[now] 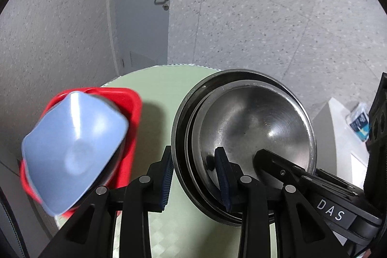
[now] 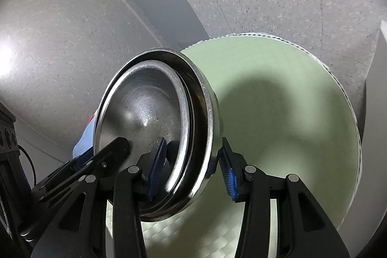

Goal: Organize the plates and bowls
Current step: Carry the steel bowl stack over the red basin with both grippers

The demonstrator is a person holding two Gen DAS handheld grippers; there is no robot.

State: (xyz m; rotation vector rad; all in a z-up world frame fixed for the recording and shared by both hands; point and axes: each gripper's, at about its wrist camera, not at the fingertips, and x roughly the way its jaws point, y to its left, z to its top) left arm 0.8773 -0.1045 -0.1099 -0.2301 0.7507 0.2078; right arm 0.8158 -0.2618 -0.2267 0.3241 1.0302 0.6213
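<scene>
A stack of nested steel bowls (image 1: 256, 117) hangs tilted over the round green table (image 1: 159, 88). My left gripper (image 1: 194, 175) is shut on the stack's left rim, one blue pad outside and one inside. My right gripper (image 2: 192, 168) is shut on the opposite rim of the same steel bowls (image 2: 145, 108), with the outer bowl's wall (image 2: 212, 113) between its pads. The stack throws a shadow on the green table (image 2: 290, 88). Left of it, an upturned pale blue bowl (image 1: 72, 149) rests on a red square dish (image 1: 130, 108).
A grey door (image 1: 142, 16) with a lever handle stands behind the table, between speckled walls. At the far right is a white ledge with a blue and white packet (image 1: 360, 122). The table's far edge lies close to the door.
</scene>
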